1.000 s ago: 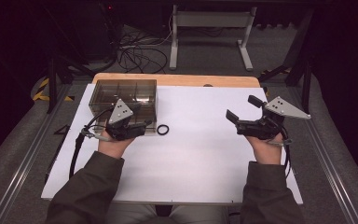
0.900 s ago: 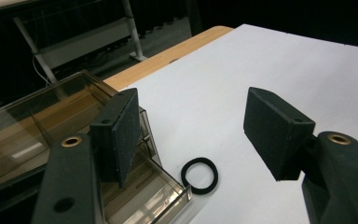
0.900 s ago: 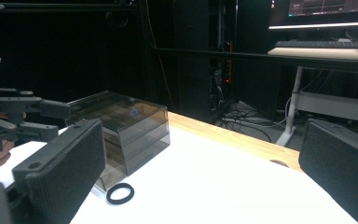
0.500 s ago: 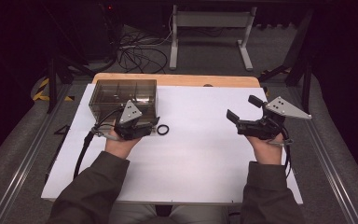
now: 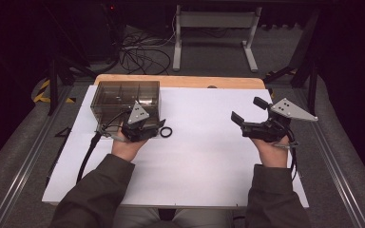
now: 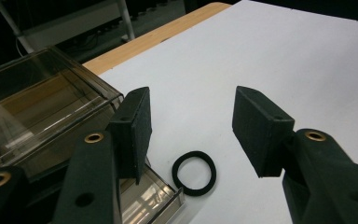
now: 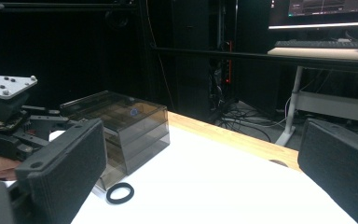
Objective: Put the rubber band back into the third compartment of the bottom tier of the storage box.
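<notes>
The black ring (image 6: 194,172) lay flat on the white table (image 5: 209,152), just beside the smoky plastic drawer box (image 5: 125,97) and just ahead of the left gripper (image 6: 191,123), whose jaws were held apart. The right gripper (image 5: 245,112), also spread open, was well apart from it. The ring was thin, round and matte.

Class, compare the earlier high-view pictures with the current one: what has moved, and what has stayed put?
The left gripper has moved right along the smoky transparent plastic drawer box toward the small black rubber ring, jaws open. Ring, box and the open right gripper stayed put.
</notes>
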### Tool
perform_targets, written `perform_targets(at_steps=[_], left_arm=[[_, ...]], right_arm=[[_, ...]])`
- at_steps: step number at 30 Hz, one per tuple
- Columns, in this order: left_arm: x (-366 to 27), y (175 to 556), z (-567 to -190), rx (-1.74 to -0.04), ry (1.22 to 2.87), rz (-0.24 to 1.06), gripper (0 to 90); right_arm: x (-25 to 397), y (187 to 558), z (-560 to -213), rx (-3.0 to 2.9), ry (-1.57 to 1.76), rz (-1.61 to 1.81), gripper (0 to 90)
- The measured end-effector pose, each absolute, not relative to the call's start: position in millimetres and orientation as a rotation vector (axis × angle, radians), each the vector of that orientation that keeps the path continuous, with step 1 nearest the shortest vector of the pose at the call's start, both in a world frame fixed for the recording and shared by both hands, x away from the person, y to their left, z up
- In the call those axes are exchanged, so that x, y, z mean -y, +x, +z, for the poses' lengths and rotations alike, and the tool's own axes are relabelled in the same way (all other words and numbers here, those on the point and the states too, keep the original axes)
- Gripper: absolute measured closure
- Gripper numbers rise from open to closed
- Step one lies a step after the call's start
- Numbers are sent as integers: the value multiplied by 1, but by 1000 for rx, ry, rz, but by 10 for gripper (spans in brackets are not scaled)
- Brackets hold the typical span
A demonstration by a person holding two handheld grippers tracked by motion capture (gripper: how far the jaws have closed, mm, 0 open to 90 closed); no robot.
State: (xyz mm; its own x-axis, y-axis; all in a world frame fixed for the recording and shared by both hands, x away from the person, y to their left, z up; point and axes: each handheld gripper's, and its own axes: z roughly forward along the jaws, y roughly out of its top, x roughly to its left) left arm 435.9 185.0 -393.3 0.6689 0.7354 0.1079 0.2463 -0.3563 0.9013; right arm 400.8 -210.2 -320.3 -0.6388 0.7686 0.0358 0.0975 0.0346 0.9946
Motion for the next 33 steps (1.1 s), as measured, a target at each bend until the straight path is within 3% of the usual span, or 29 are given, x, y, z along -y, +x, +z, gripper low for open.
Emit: perform_targets(at_steps=[33], left_arm=[[-161, 457, -434, -761, 2072, 589, 635]], right_arm=[[211, 401, -320, -1793, 881, 1649, 18]])
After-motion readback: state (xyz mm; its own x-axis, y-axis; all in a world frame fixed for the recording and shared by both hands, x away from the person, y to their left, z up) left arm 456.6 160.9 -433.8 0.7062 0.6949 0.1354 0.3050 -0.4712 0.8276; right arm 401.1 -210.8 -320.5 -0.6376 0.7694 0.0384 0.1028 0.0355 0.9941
